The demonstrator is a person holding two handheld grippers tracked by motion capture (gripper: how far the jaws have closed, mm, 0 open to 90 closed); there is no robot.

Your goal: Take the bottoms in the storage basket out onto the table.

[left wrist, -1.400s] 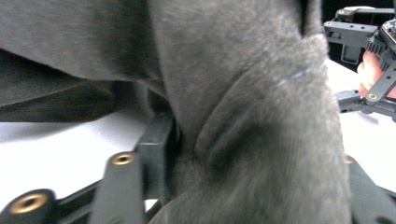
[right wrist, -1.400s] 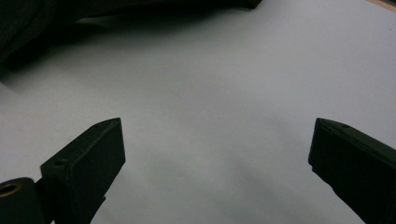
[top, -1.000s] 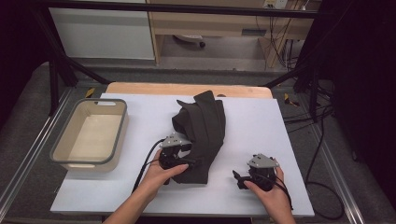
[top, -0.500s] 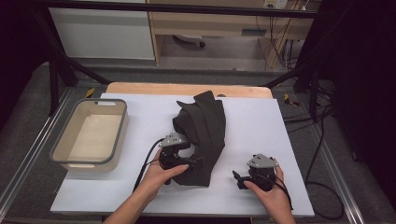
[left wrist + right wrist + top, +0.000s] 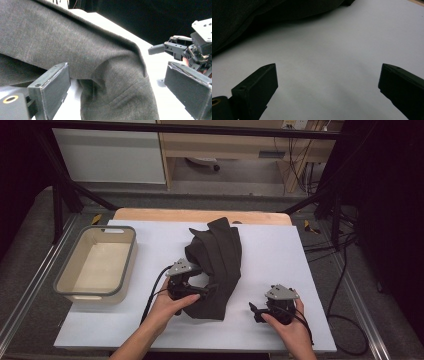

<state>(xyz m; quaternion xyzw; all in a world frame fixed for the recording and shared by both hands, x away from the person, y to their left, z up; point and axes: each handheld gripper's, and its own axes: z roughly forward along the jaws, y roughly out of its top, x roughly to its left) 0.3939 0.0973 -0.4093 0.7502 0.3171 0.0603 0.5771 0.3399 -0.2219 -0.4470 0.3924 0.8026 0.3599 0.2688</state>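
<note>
Change: the left tool (image 5: 197, 289) had just been opening its jaws, and the cloth (image 5: 217, 265) settled slightly; cloth lay between the jaws, not pressed.
Left tool: released, at the cloth's left edge.
Right tool (image 5: 257, 311): released over the bare worktop (image 5: 280, 250), just beside the cloth.
Cloth: crumpled at mid-worktop, right of the bin (image 5: 62, 287).
Meaning: probably a new grasp was needed.

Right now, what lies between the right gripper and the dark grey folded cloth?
Bare white tabletop: in the right gripper view it runs from the open right gripper to the dark grey folded cloth; the high view shows the same bare stretch.
</note>
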